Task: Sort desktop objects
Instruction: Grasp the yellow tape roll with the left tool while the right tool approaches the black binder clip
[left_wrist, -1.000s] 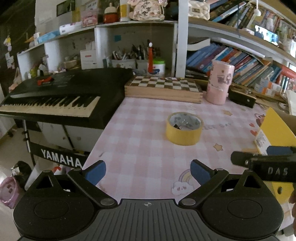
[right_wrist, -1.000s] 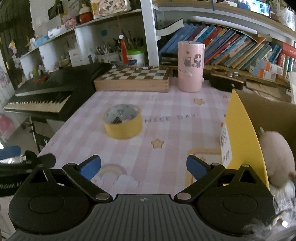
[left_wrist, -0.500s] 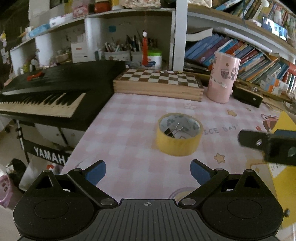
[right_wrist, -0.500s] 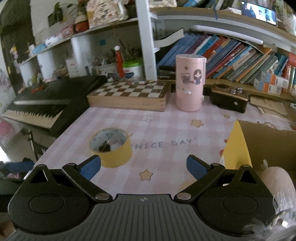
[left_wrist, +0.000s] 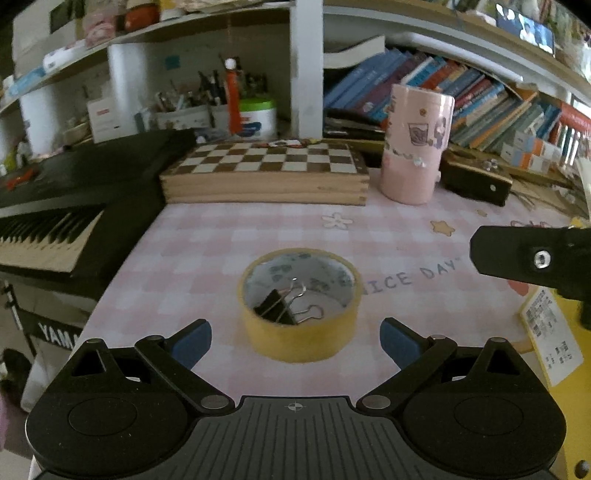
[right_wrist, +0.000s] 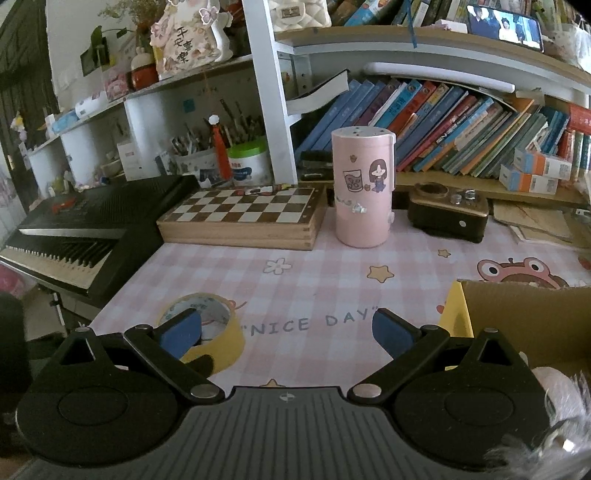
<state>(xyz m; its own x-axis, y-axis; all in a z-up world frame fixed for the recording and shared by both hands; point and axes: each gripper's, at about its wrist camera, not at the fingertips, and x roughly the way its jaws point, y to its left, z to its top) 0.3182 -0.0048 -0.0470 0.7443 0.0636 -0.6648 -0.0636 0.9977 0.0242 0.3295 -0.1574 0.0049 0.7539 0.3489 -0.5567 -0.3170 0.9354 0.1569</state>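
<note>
Jaws spread wide and empty, the left gripper (left_wrist: 295, 338) hangs just short of a yellow tape roll (left_wrist: 300, 304) on the pink checked tablecloth (left_wrist: 207, 236) (a black binder clip (left_wrist: 275, 308) lies inside), a light, stiff ring best pinched across its wall, while the right gripper (right_wrist: 286, 328), likewise open, waits beside the cardboard box (right_wrist: 524, 314).
</note>
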